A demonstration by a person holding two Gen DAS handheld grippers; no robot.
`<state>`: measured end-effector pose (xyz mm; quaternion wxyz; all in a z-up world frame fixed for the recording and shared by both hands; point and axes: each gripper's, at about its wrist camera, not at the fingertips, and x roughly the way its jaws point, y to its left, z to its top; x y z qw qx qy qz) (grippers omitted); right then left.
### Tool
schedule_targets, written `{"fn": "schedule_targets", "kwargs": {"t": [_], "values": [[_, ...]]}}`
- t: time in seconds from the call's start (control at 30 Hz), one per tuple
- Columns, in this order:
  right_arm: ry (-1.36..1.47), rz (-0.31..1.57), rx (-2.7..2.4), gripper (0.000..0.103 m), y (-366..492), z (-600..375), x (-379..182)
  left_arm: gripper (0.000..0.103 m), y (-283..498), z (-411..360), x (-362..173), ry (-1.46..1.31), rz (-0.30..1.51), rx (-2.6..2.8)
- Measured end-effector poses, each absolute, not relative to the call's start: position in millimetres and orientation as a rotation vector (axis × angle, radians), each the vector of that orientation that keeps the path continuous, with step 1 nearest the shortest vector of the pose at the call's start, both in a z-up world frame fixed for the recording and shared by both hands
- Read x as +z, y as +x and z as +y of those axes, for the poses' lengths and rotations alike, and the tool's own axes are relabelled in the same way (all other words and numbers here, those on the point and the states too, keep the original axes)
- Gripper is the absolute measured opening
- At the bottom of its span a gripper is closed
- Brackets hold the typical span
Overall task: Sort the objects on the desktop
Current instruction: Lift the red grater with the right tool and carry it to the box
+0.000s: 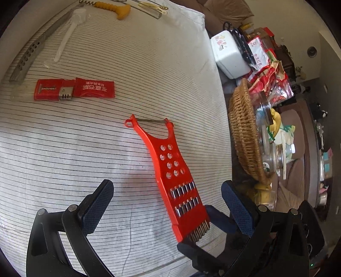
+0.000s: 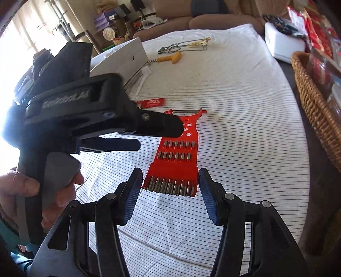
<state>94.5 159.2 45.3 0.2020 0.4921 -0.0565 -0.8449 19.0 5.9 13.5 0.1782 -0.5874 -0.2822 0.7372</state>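
Note:
A red plastic grater-peeler (image 1: 174, 170) lies flat on the striped white cloth (image 1: 106, 149); it also shows in the right wrist view (image 2: 177, 157). My left gripper (image 1: 167, 189) is open above the cloth, its right finger close to the grater's toothed end. My right gripper (image 2: 170, 181) is open, its two pads on either side of the grater's toothed end, not pressing it. The left gripper's body (image 2: 85, 119) shows at the left of the right wrist view. A red sachet (image 1: 94, 88) and a red lighter-like item (image 1: 53, 92) lie further off.
Metal tongs (image 1: 32, 51), a white spoon (image 1: 70, 29), a yellow-handled corkscrew (image 1: 115, 9) and wire tools (image 2: 183, 46) lie at the cloth's far end. A wicker basket (image 1: 245, 136), a white box (image 1: 229, 53) and snack packets (image 1: 268, 74) stand off the right edge. A white carton (image 2: 123, 59) stands left.

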Motion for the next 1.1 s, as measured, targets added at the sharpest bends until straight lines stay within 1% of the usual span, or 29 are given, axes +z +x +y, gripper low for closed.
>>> {"fn": "schedule_targets", "kwargs": {"t": [0.13,0.23,0.3,0.33,0.37,0.4,0.43,0.53,0.57,0.63,0.67,0.73,0.93,1.03,1.1], "values": [[1.349,-0.183,-2.351,0.052,97.1,160.5,50.0,0.101,12.3,11.1,6.1,-1.672,-0.866,2.042],[1.338,-0.206,-2.341,0.052,98.4,160.7,51.7,0.094,10.0,11.3,3.1,-1.655,-0.923,2.022],[1.34,-0.212,-2.334,0.052,99.3,161.3,51.3,0.087,9.1,6.9,-0.5,-1.632,-0.989,1.986],[1.339,-0.214,-2.332,0.052,100.3,161.5,51.3,0.071,8.1,5.6,-4.1,-1.63,-1.024,1.958],[1.339,-0.216,-2.329,0.052,101.0,161.7,51.1,0.046,7.3,4.7,-8.8,-1.644,-1.05,1.931],[1.341,-0.216,-2.328,0.052,101.9,161.5,50.8,0.035,7.0,4.4,-14.1,-1.662,-1.068,1.907],[1.341,-0.215,-2.33,0.052,102.2,161.2,50.9,0.03,7.4,4.1,-18.8,-1.671,-1.083,1.891],[1.349,-0.223,-2.331,0.052,100.9,163.1,50.4,0.027,11.4,-1.5,-26.3,-1.641,-1.169,1.855],[1.35,-0.228,-2.326,0.051,100.5,163.6,49.5,0.022,12.2,-3.3,-26.9,-1.638,-1.185,1.851],[1.355,-0.22,-2.326,0.051,99.9,162.3,48.7,0.008,11.6,-3.9,-24.8,-1.638,-1.18,1.847],[1.356,-0.208,-2.328,0.045,99.9,161.0,49.4,0.009,11.3,-4.5,-22.3,-1.636,-1.174,1.848],[1.353,-0.203,-2.327,0.045,99.4,159.4,52.2,0.007,11.3,-7.9,-13.7,-1.607,-1.178,1.854],[1.346,-0.18,-2.357,0.046,96.9,152.1,66.7,0.007,13.4,-22.4,19.7,-1.512,-1.172,1.876],[1.328,-0.188,-2.371,0.052,95.0,149.1,77.8,0.007,15.8,-31.5,42.4,-1.445,-1.158,1.882],[1.309,-0.192,-2.369,0.062,93.5,145.3,87.1,0.007,17.9,-40.4,58.2,-1.401,-1.157,1.877]]}}
